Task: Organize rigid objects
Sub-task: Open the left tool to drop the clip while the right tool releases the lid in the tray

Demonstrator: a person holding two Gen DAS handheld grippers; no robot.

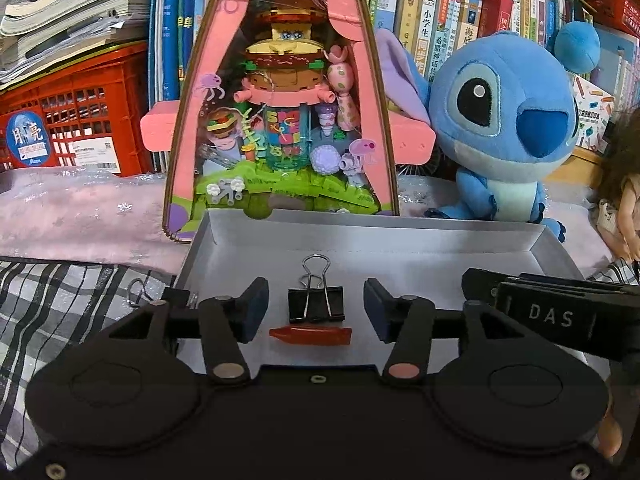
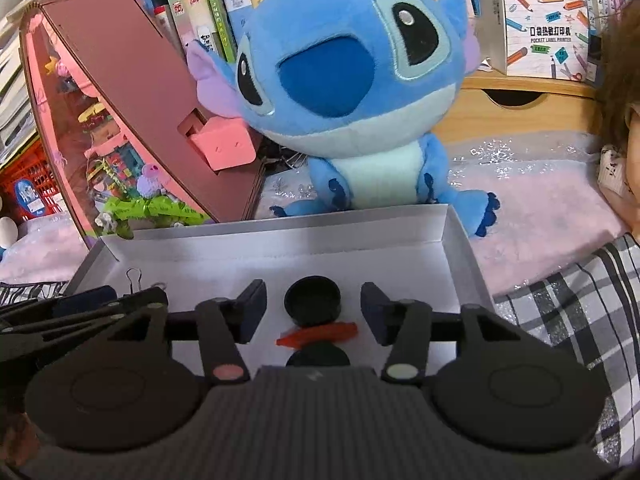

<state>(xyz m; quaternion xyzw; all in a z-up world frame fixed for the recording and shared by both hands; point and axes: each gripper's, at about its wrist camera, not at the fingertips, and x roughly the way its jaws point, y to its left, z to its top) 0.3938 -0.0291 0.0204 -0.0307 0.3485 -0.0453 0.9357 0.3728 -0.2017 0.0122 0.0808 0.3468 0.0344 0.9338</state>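
A shallow white box (image 1: pixel 400 236) lies on the bed, its far wall also in the right wrist view (image 2: pixel 280 232). In the left wrist view a black binder clip (image 1: pixel 316 302) and a red-orange piece (image 1: pixel 310 336) lie in the box between the fingers of my open, empty left gripper (image 1: pixel 316 308). In the right wrist view a black round cap (image 2: pixel 313 300), a red-orange piece (image 2: pixel 318 334) and a second black disc (image 2: pixel 318 358) lie between the fingers of my open right gripper (image 2: pixel 313 312). The right gripper's body (image 1: pixel 560 312) shows at the right of the left view.
Behind the box stand a pink display case of brick figures (image 1: pixel 280 100) and a blue Stitch plush (image 1: pixel 504 120). A red crate (image 1: pixel 80 112), books, a doll (image 1: pixel 624 200), a wooden drawer box (image 2: pixel 512 108), pink cloth and a checked sheet (image 1: pixel 60 300) surround it.
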